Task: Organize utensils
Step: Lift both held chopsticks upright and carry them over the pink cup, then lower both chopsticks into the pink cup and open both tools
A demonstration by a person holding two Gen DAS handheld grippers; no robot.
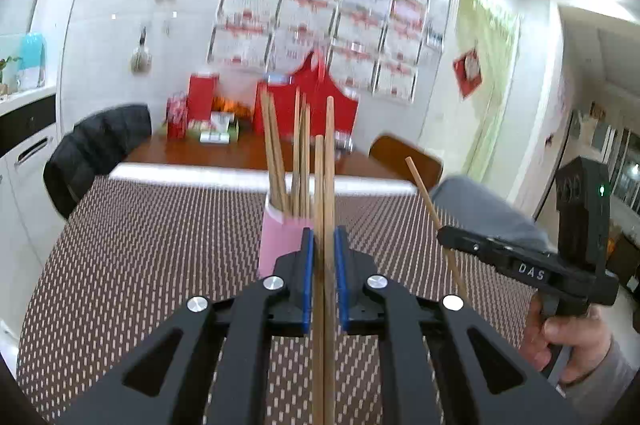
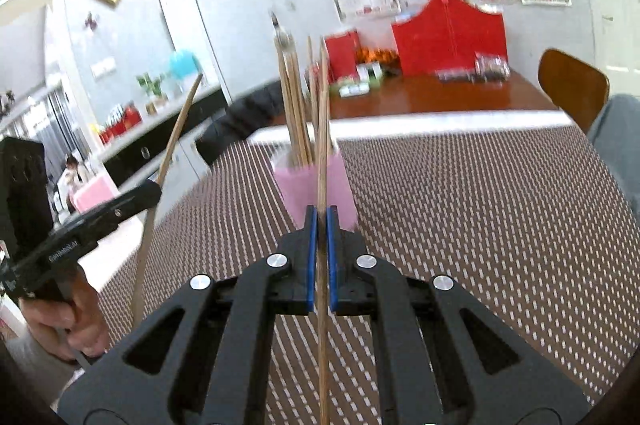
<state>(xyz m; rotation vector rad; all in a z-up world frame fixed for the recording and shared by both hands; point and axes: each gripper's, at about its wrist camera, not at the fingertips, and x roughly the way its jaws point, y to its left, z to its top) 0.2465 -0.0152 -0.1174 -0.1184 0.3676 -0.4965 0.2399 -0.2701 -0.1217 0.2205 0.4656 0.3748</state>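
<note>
While both grippers clamp chopsticks, only right wrist shows a seated person (image 2: 74, 169)

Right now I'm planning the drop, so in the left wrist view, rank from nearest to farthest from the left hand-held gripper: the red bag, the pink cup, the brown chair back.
1. Pink cup: just ahead of the left hand-held gripper, slightly left, on the mat.
2. Brown chair back: beyond the mat's far edge, right.
3. Red bag: farthest, on the wooden table by the wall.
</note>
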